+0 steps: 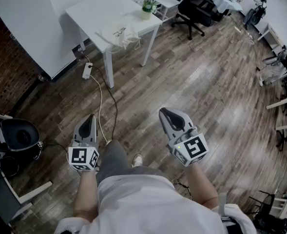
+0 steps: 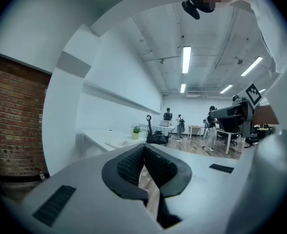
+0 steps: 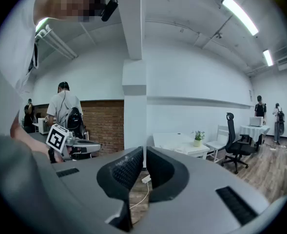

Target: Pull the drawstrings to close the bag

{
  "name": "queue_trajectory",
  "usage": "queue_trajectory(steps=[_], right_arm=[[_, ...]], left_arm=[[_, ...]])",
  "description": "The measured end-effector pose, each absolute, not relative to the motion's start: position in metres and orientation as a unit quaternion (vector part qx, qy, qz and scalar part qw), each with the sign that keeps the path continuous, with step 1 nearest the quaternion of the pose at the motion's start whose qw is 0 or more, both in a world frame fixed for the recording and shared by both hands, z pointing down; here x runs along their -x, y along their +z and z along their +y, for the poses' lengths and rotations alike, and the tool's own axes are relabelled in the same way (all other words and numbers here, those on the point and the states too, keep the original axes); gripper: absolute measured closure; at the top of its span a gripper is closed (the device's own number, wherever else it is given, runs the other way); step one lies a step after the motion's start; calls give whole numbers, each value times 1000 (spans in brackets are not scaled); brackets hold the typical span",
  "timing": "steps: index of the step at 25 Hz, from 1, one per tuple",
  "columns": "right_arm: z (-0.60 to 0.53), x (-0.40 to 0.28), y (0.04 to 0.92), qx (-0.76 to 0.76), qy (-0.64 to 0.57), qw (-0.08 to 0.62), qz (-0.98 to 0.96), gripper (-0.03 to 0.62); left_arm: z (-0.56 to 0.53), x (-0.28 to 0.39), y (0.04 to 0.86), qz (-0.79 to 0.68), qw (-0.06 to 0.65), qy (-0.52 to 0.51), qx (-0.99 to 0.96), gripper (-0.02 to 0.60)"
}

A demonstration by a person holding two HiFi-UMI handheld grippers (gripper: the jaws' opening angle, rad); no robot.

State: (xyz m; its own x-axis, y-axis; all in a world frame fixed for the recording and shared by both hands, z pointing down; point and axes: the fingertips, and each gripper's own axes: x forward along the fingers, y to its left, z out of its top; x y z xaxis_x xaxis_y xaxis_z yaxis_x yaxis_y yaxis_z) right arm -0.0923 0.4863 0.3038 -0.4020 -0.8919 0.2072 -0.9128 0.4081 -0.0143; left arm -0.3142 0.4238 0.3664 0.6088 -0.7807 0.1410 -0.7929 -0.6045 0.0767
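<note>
Drawstring bag (image 1: 118, 33) lay on the white counter (image 1: 92, 9) near a small plant (image 1: 147, 7), well apart from left tool (image 1: 88, 118) and right tool (image 1: 170, 115) (both closed narrow, empty), power strip (image 1: 87, 71) and cable (image 1: 104, 101) on the floor (image 1: 192, 82) between

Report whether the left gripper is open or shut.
Shut and empty: the left gripper has its jaws touching at the tips, with only floor visible between them lower down.

count | grippers 2: left gripper (image 1: 89, 118), right gripper (image 1: 167, 115) | white surface (image 1: 92, 11) 1, at 12 o'clock | drawstring bag (image 1: 118, 33) 1 | potted plant (image 1: 147, 7) 1 | black office chair (image 1: 192, 9) 1 | power strip (image 1: 87, 71) 1
</note>
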Motion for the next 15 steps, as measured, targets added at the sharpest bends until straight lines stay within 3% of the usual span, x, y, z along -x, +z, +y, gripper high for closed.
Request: queue_trajectory(steps=[6,15], right_arm=[[499,126,322,-529,93,74,-841,545],[415,192,334,-565,77,83,-817,543]], left_arm=[[450,286,369,-408,75,54,-908,565],[383,345,375,-349,38,81,-933,563]])
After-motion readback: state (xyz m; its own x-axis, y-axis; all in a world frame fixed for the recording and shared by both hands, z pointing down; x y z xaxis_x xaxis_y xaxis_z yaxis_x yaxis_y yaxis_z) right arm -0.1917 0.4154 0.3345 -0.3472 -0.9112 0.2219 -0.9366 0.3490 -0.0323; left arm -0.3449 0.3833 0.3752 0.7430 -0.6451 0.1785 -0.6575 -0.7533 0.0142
